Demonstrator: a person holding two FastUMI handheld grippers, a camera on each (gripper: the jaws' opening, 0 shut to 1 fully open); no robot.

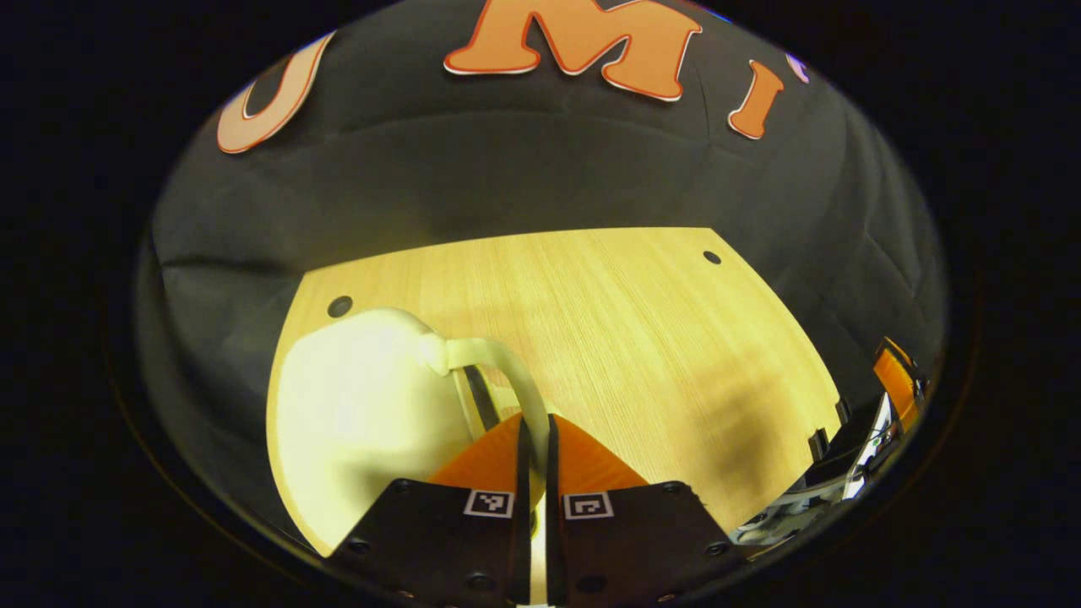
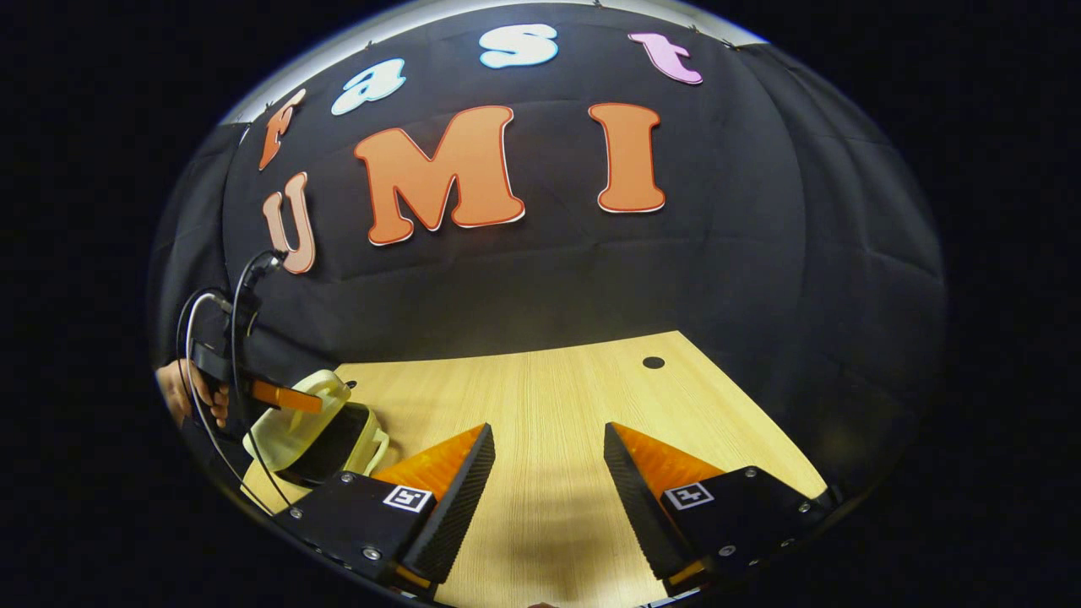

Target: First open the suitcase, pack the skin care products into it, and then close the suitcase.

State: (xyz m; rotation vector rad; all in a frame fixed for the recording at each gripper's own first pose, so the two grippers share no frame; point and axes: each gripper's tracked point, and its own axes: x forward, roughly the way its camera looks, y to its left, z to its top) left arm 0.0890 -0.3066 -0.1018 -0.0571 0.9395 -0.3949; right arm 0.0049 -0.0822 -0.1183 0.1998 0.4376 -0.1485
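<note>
A cream suitcase (image 1: 363, 405) fills the lower left of the left gripper view, its curved handle (image 1: 507, 359) running down between my fingers. My left gripper (image 1: 535, 426) is shut on that handle. In the right gripper view the suitcase (image 2: 296, 435) sits at the table's left end with its lid tilted up, showing a dark inside (image 2: 334, 443). The left gripper (image 2: 287, 395) holds the lid there, with a hand (image 2: 181, 393) behind it. My right gripper (image 2: 549, 447) stands open over bare tabletop, nothing between its fingers.
The wooden table (image 1: 633, 321) has small round holes (image 1: 712, 257) near its far corners. Black cloth hangs close behind it. The right gripper (image 1: 887, 405) shows at the table's right edge in the left gripper view.
</note>
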